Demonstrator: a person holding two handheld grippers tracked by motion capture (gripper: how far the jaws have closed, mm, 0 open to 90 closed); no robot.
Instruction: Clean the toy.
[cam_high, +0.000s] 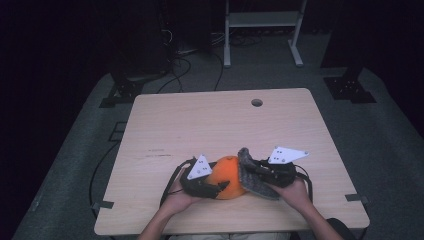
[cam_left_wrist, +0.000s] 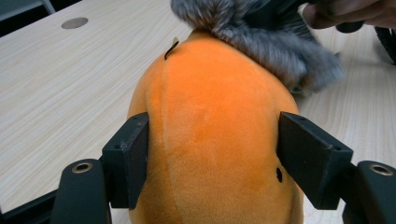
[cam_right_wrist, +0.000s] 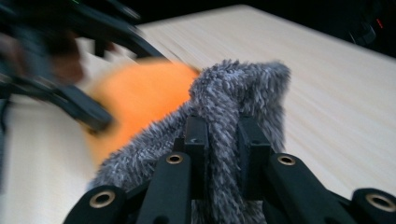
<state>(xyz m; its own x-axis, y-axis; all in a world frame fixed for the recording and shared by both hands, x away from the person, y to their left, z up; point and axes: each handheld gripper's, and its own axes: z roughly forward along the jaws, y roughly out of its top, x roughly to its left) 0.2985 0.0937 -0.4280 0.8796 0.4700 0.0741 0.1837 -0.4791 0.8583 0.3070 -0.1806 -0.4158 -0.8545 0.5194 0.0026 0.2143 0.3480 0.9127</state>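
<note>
The orange plush toy (cam_high: 227, 176) sits on the near part of the wooden table (cam_high: 210, 120), between the person's two hands, with a grey furry piece (cam_high: 254, 176) lying against its right and upper side. Whether that grey piece is sewn to the toy or is a separate cover cannot be told.

In the left gripper view the left gripper (cam_left_wrist: 212, 154) has its jaws set part-way open on either side of the toy's (cam_left_wrist: 210, 140) rounded body; the left pad lies against the plush, the right pad looks to be at the surface or just off it, so it brackets rather than squeezes. In the right gripper view the right gripper (cam_right_wrist: 223, 140) is closed narrow, pinching a fold of the grey fur (cam_right_wrist: 233, 93) between its pads.

The work in hand looks like pulling the grey piece over or off the orange body. To do it well, the left gripper should probably tighten enough to keep the soft body from sliding or rolling, holding low and wide where the plush is fullest. The right should keep its pinch deep in the fold, not at the fibre tips, and draw along the toy's curve instead of straight away, so the fur does not slip out.
</note>
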